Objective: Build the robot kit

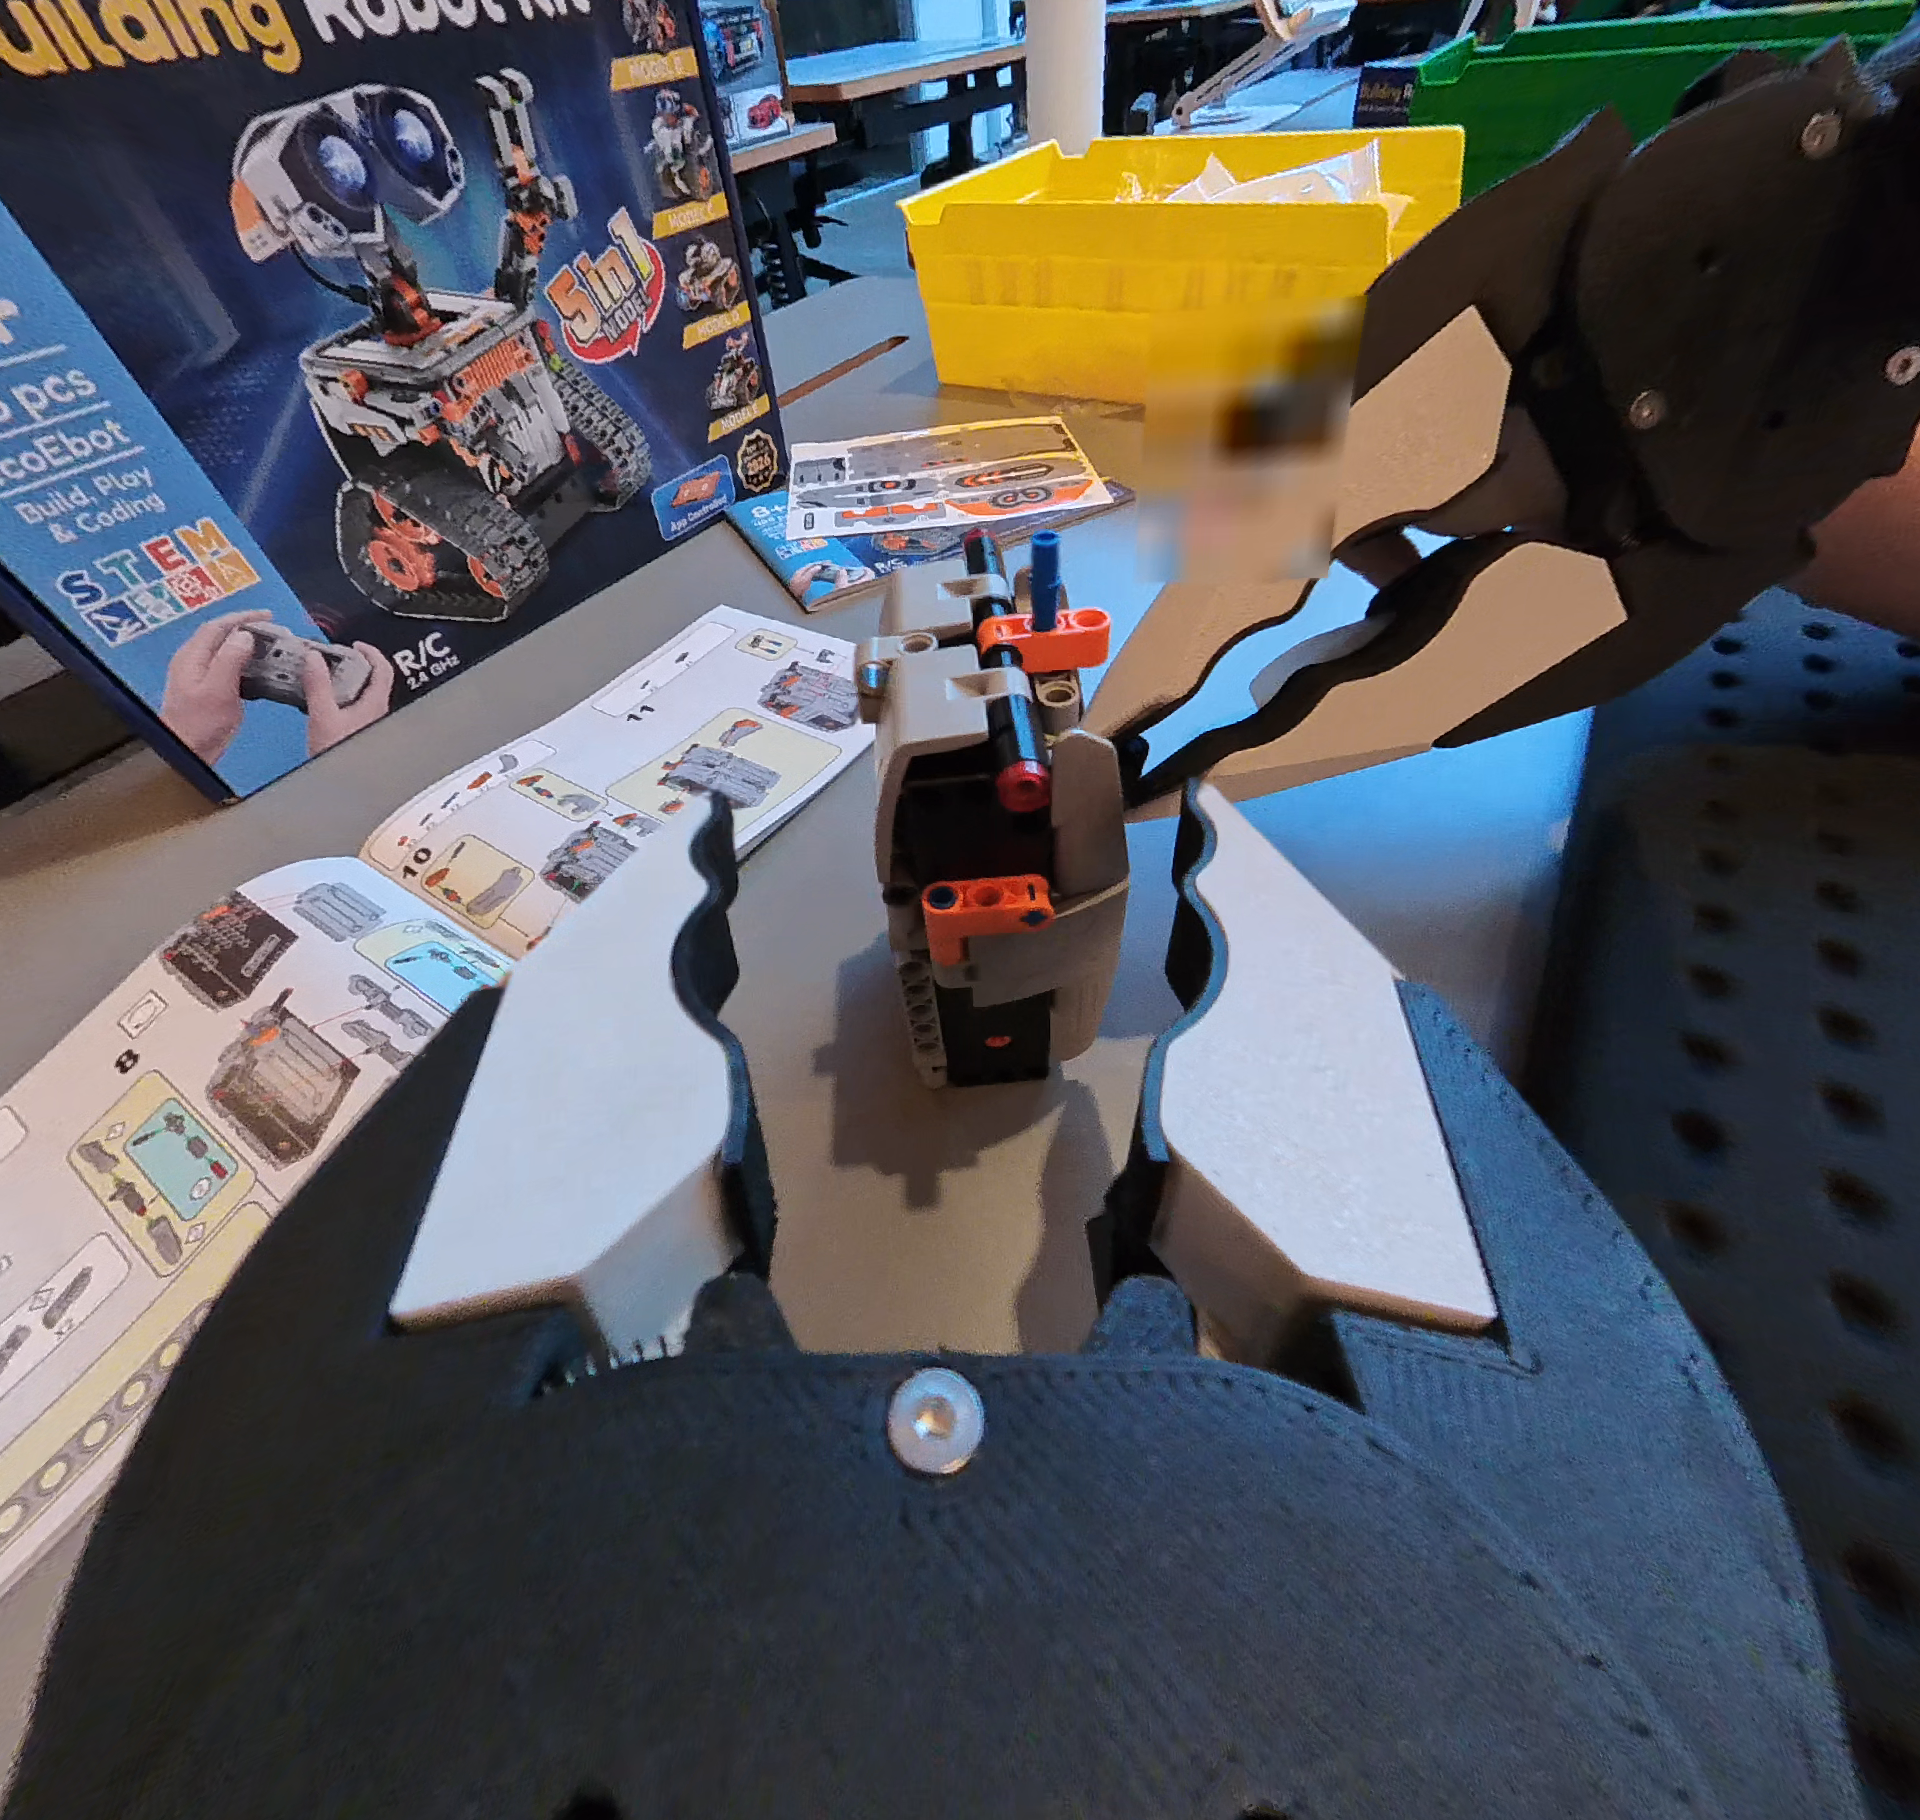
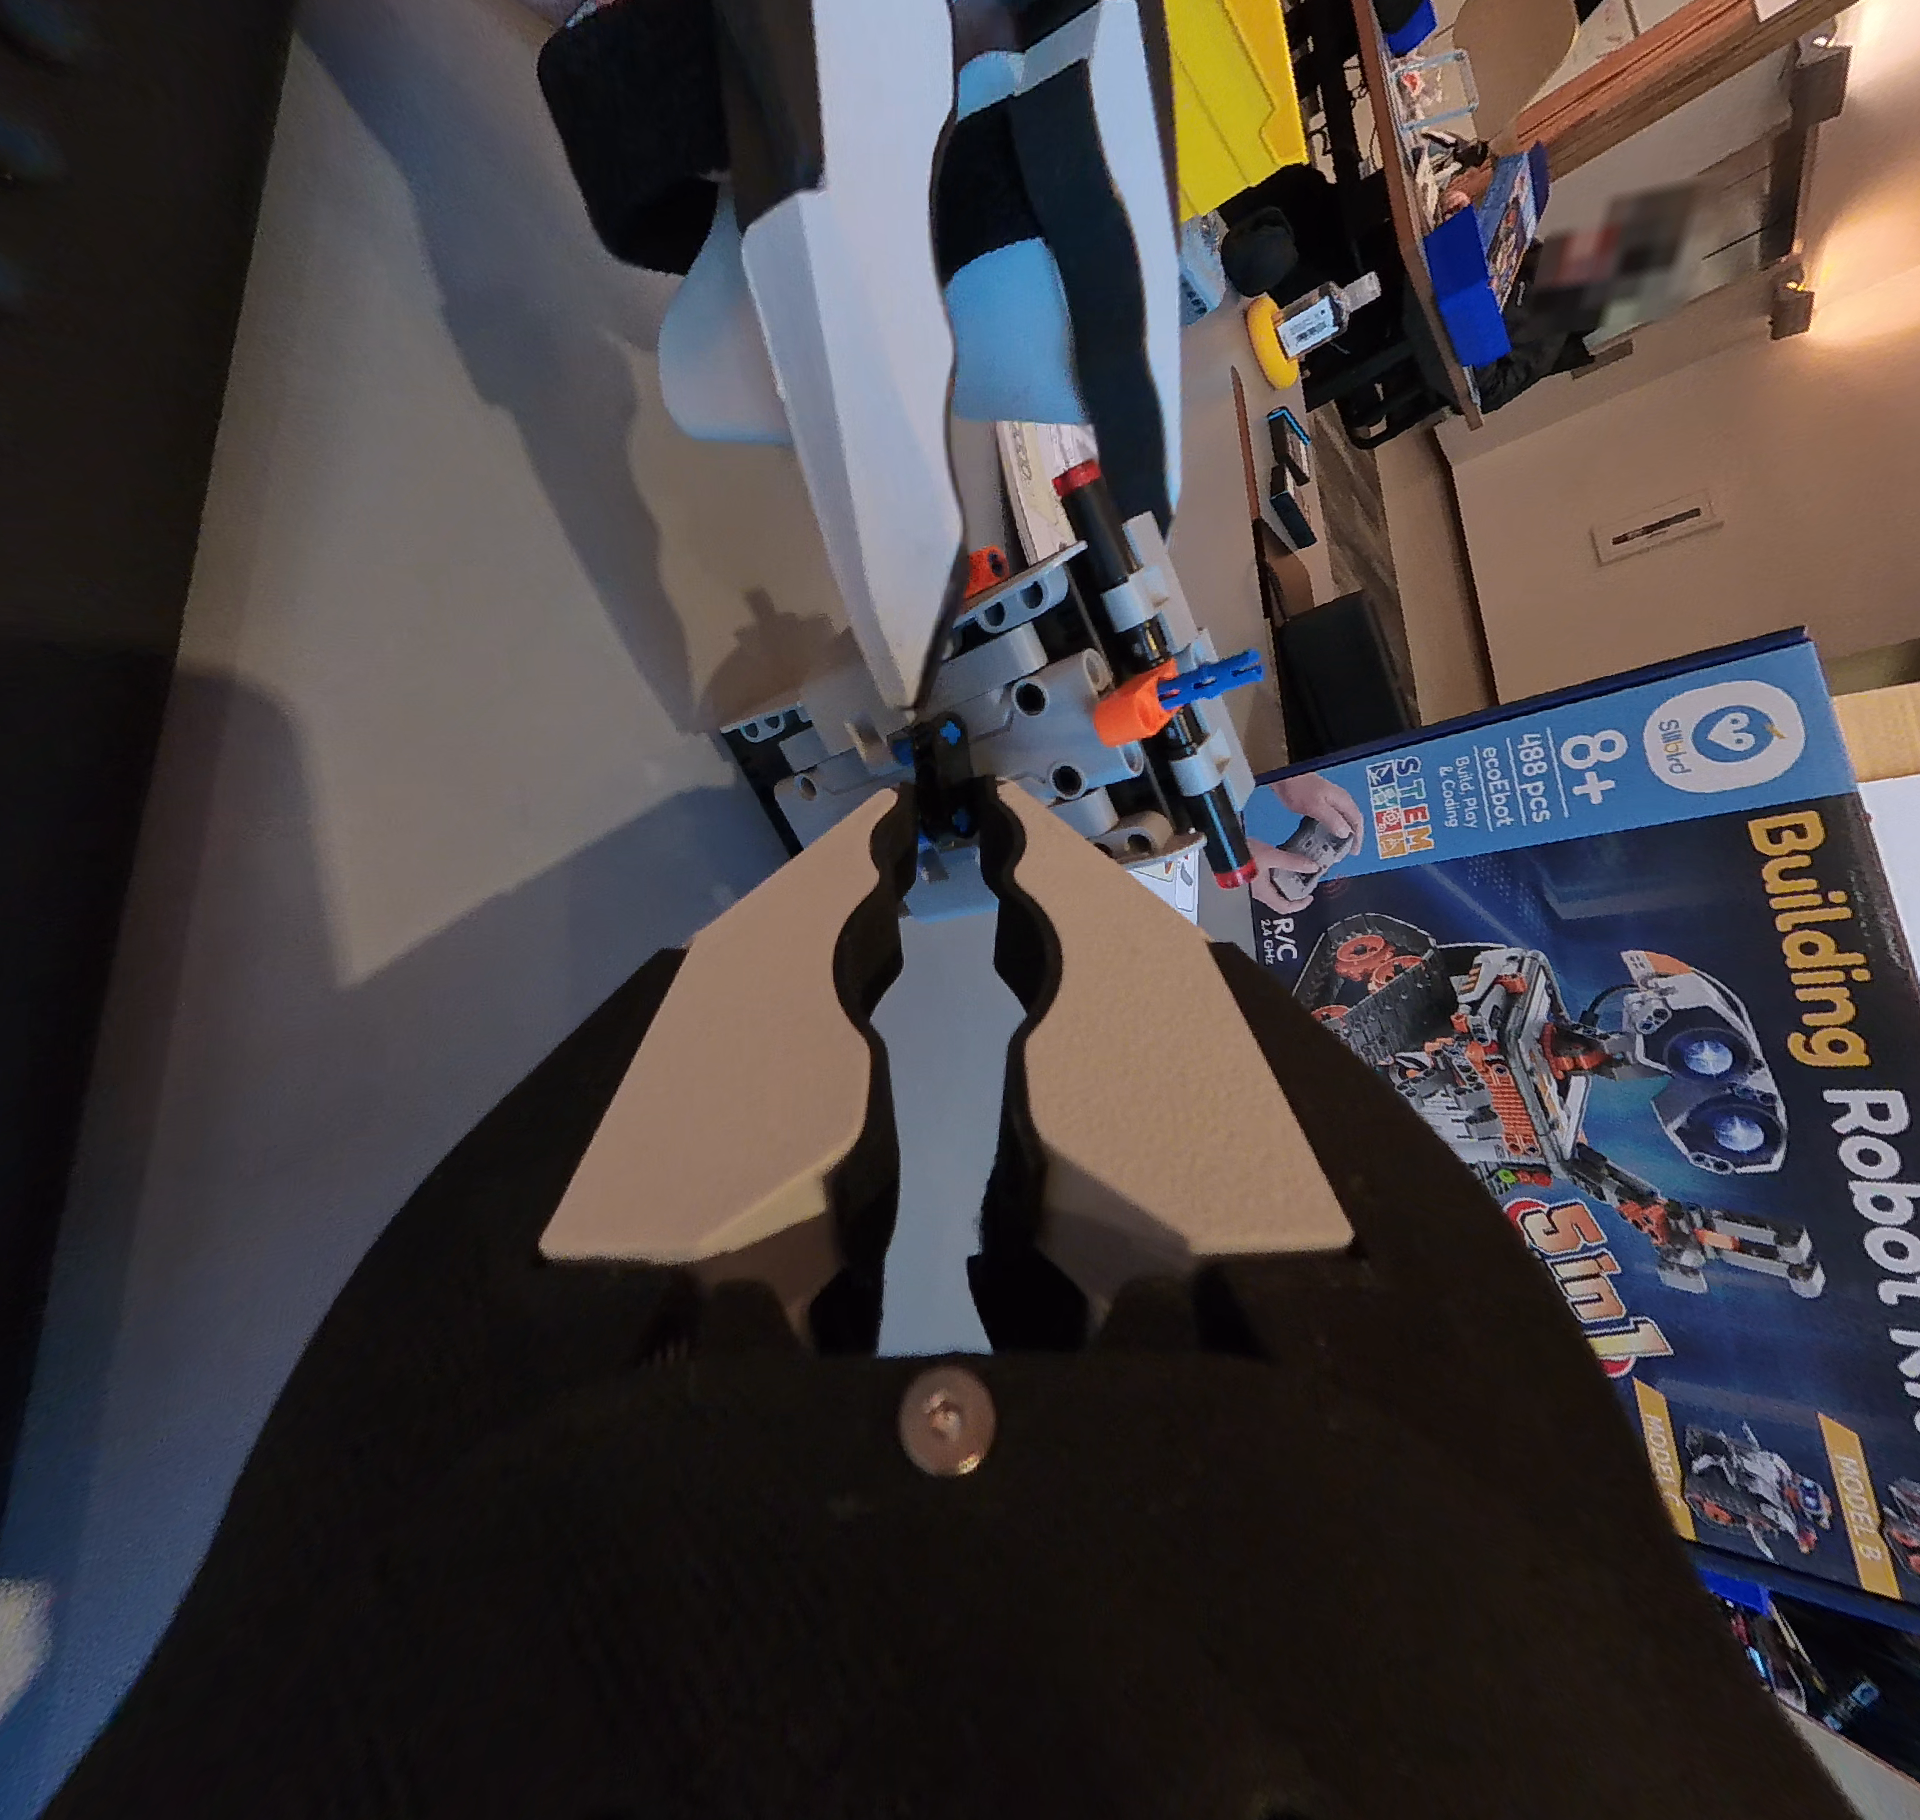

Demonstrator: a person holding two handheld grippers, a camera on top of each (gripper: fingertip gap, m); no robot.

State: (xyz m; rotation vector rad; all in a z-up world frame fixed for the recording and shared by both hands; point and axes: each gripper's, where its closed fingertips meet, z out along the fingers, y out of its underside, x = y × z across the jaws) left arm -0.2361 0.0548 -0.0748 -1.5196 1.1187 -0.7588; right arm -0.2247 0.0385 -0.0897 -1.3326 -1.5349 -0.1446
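A grey, black and orange brick assembly (image 1: 997, 835) stands upright on the grey table (image 1: 1403, 835), with a black axle and a blue pin on top. My left gripper (image 1: 956, 814) is open, one finger on each side of the assembly, neither clearly touching it. My right gripper (image 1: 1138, 778) comes in from the right, its tips at the assembly's right side. In the right wrist view the right gripper (image 2: 940, 814) is shut on a small black-and-blue piece (image 2: 943, 778) against the assembly (image 2: 1049, 721). The left gripper's fingers (image 2: 862, 368) reach down from above.
A large blue robot kit box (image 1: 364, 264) stands at the left, with an open instruction booklet (image 1: 312, 991) in front of it. A sticker sheet (image 1: 935, 482), a yellow bin (image 1: 1143, 253), a green bin (image 1: 1610, 56) and a white bottle (image 1: 1065, 35) lie behind. A dark perforated mat (image 1: 1766, 939) is at the right. Only a small space, under 4 cm, lies between the two pairs of fingers.
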